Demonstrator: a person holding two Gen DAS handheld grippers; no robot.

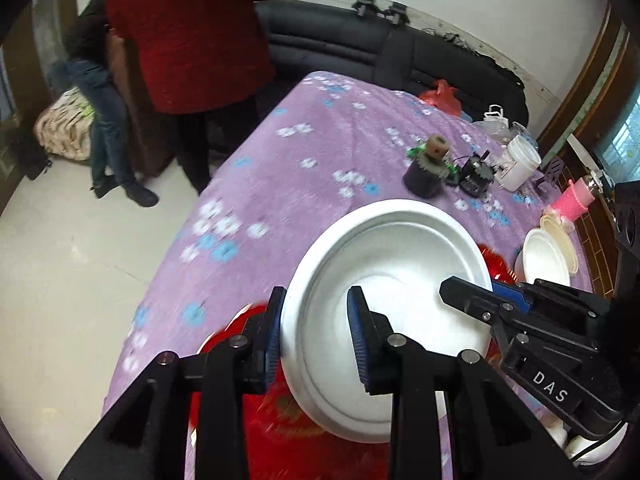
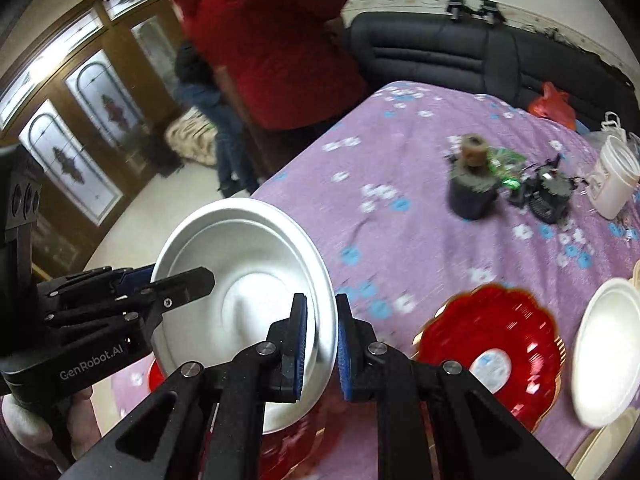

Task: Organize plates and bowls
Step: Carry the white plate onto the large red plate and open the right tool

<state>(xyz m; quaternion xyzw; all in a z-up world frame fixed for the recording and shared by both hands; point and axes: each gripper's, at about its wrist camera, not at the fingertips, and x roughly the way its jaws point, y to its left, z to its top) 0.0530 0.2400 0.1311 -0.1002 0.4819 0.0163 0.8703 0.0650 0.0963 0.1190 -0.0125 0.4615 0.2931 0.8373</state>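
Observation:
A white bowl (image 1: 384,280) (image 2: 244,280) is held tilted above the purple floral tablecloth (image 1: 280,168). My left gripper (image 1: 316,340) straddles its left rim, with a gap at the inner pad. My right gripper (image 2: 322,344) straddles its right rim, jaws close about it; it also shows in the left wrist view (image 1: 472,300). A red plate (image 2: 492,352) lies on the table to the right. Another red plate (image 1: 280,408) lies under the bowl. White bowls (image 1: 544,256) (image 2: 604,348) are stacked at the right.
A dark pot with a brown lump (image 1: 424,172), a black gadget (image 1: 476,176), a white tub (image 1: 520,164), a pink cup (image 1: 576,200) and a red bag (image 1: 442,98) sit on the far table. A person in red (image 1: 192,32) stands by a black sofa (image 1: 360,48).

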